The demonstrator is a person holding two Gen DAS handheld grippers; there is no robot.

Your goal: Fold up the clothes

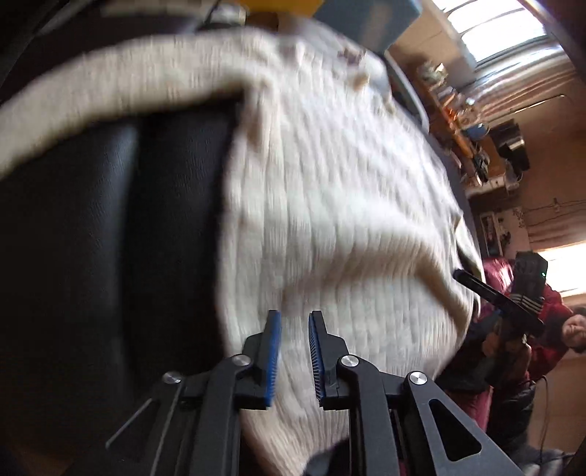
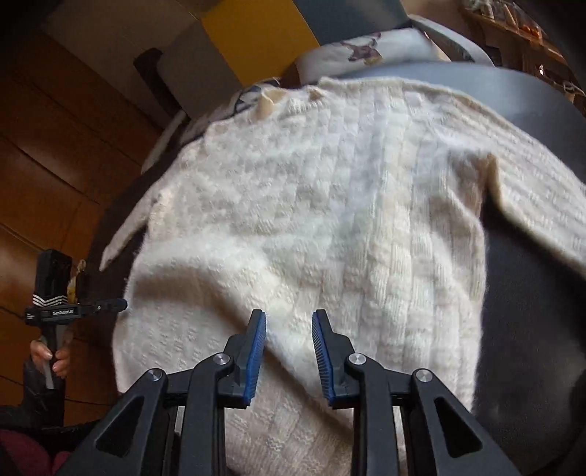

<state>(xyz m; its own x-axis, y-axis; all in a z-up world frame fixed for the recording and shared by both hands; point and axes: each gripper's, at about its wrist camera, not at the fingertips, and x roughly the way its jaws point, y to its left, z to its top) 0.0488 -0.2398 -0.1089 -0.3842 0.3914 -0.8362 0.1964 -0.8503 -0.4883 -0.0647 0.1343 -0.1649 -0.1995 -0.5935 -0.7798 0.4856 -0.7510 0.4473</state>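
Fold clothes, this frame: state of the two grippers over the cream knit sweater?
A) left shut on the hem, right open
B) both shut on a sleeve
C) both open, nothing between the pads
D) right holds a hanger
C: the left gripper and the right gripper each show a clear gap between their blue pads, with the sweater lying flat beyond them, not pinched.

Both wrist views close above same sweater (image 1: 329, 205), facing forward.

Window (image 1: 512, 33) glare, motion blur, fisheye-bent edges, dim corners
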